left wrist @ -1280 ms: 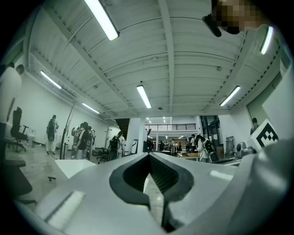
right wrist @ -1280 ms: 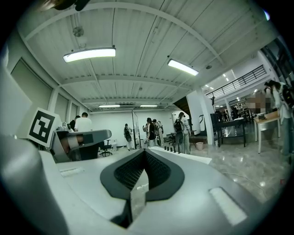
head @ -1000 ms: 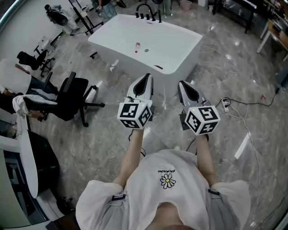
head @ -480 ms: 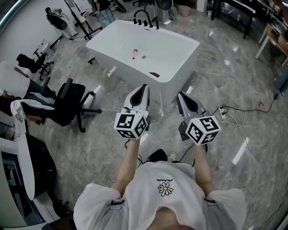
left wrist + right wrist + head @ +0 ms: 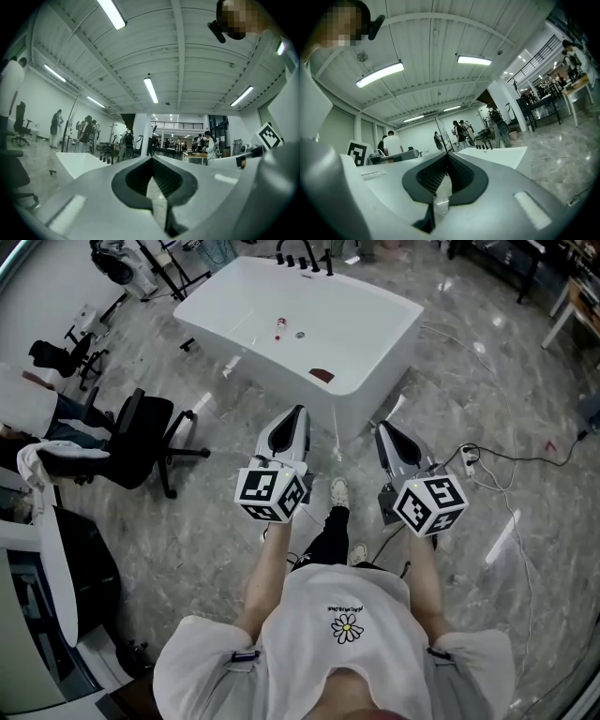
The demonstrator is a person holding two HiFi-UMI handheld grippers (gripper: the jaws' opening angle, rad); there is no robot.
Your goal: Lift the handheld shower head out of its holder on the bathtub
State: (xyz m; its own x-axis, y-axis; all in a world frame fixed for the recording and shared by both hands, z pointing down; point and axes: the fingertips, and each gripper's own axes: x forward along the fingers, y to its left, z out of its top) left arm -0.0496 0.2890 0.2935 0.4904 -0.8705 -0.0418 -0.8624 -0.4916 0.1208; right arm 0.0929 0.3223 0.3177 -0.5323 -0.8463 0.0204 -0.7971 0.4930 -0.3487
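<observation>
The white bathtub (image 5: 375, 310) stands ahead of me on the marble floor. Black tap fittings (image 5: 305, 259) rise from its far rim; the shower head cannot be told apart among them at this distance. My left gripper (image 5: 298, 414) and right gripper (image 5: 383, 428) are held side by side, level, short of the tub's near end. Both are shut with nothing between the jaws. The left gripper view shows its shut tips (image 5: 152, 158) with the tub (image 5: 79, 164) at the left. The right gripper view shows the right gripper (image 5: 447, 153), the tub (image 5: 501, 157) and the fittings (image 5: 483, 146).
A small red bottle (image 5: 278, 331) lies inside the tub and a dark red thing (image 5: 322, 375) sits on its near rim. A black office chair (image 5: 145, 437) stands to the left. A power strip with cables (image 5: 469, 460) lies on the floor at right. Several people stand far off.
The person has stepped toward the tub, a leg now showing between the arms. The tub fills more of the top of the head view. Both grippers stay shut and side by side.
</observation>
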